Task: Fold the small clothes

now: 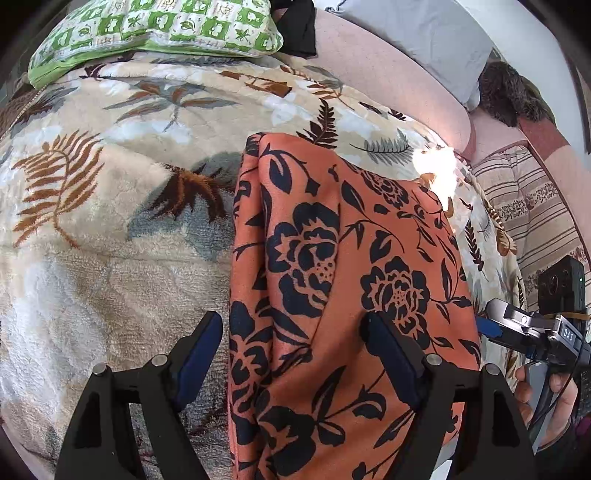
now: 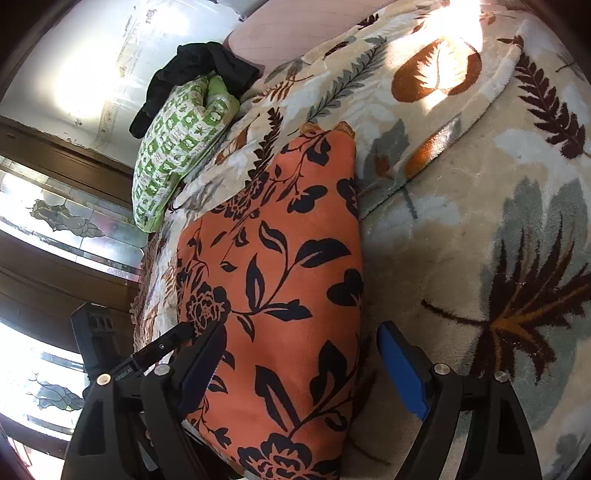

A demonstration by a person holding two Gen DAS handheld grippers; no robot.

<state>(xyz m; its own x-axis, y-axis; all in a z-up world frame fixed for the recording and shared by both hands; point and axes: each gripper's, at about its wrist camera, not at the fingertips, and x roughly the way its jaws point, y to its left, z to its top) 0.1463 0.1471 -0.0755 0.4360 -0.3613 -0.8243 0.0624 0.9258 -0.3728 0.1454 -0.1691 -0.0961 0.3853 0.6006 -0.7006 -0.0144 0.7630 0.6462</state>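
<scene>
On the bed, a leaf-print blanket (image 1: pixel 110 229) carries the folded orange cloth (image 1: pixel 332 258), with a green pillow (image 1: pixel 155 29) at the far end. The left gripper (image 1: pixel 291 332) hangs over the cloth's left edge, jaws released and straddling it. The right gripper (image 2: pixel 301 345) stands released over the cloth's right edge, gripping nothing.

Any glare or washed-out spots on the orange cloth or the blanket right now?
Left wrist view: a blown-out sun patch on the blanket touches the orange floral cloth's far right corner; the rest reads clearly. Right wrist view: sun washes out the blanket's far end, the cloth is evenly lit, the windows glare.
</scene>
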